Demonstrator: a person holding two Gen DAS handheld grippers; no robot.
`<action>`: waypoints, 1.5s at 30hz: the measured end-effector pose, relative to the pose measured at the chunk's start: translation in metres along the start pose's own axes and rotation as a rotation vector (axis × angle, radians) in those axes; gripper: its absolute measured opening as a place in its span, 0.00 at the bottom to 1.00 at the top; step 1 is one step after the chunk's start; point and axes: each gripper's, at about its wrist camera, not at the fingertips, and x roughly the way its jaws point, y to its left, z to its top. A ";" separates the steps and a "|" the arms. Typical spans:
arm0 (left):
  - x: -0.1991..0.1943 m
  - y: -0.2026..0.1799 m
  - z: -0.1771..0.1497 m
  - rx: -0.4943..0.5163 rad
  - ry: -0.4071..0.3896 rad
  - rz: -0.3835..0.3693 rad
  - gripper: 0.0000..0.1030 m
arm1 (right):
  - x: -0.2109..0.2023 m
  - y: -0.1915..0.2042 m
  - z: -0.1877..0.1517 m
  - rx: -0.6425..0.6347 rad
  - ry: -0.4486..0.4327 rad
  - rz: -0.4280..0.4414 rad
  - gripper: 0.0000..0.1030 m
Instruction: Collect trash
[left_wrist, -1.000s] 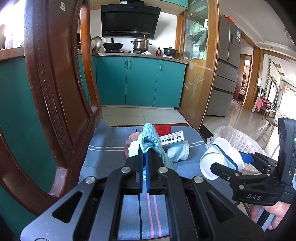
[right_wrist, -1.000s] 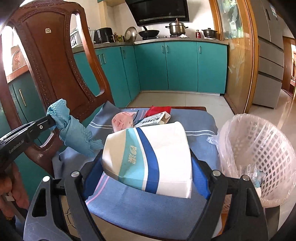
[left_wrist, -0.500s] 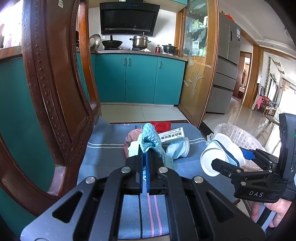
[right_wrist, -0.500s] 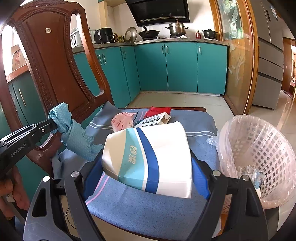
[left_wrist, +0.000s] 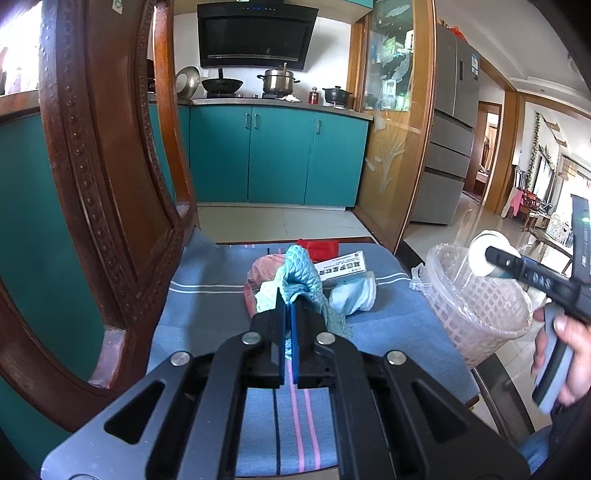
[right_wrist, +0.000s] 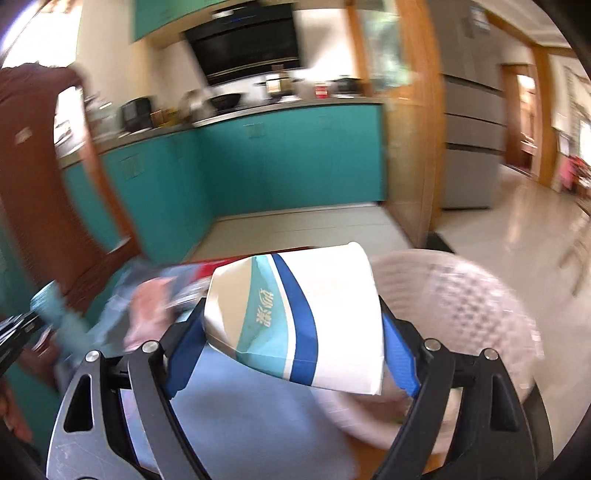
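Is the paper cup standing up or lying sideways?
Sideways. The paper cup is shut in the right gripper, and the left view shows its round end facing sideways over the basket.

You have two grippers: left (left_wrist: 288, 314), right (right_wrist: 291, 325). One cup (right_wrist: 295, 317), one teal rag (left_wrist: 301, 271), one basket (left_wrist: 476, 314), one chair (left_wrist: 99, 206), one cushion (left_wrist: 207, 302). On the cushion: one pink wad (left_wrist: 260, 275), one carton (left_wrist: 341, 267), one red packet (left_wrist: 319, 248), one pale wrapper (left_wrist: 352, 295).

Basket (left_wrist: 476, 306) right of litter-strewn chair cushion (left_wrist: 207, 299)
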 end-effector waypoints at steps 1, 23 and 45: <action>0.001 -0.002 0.000 0.001 -0.001 -0.003 0.03 | 0.005 -0.015 0.000 0.023 0.013 -0.032 0.81; 0.090 -0.236 0.047 0.115 0.039 -0.271 0.77 | -0.057 -0.142 -0.008 0.490 -0.242 -0.192 0.96; 0.019 0.000 -0.020 -0.005 0.083 0.093 0.96 | -0.015 0.023 -0.014 0.021 -0.033 0.038 0.96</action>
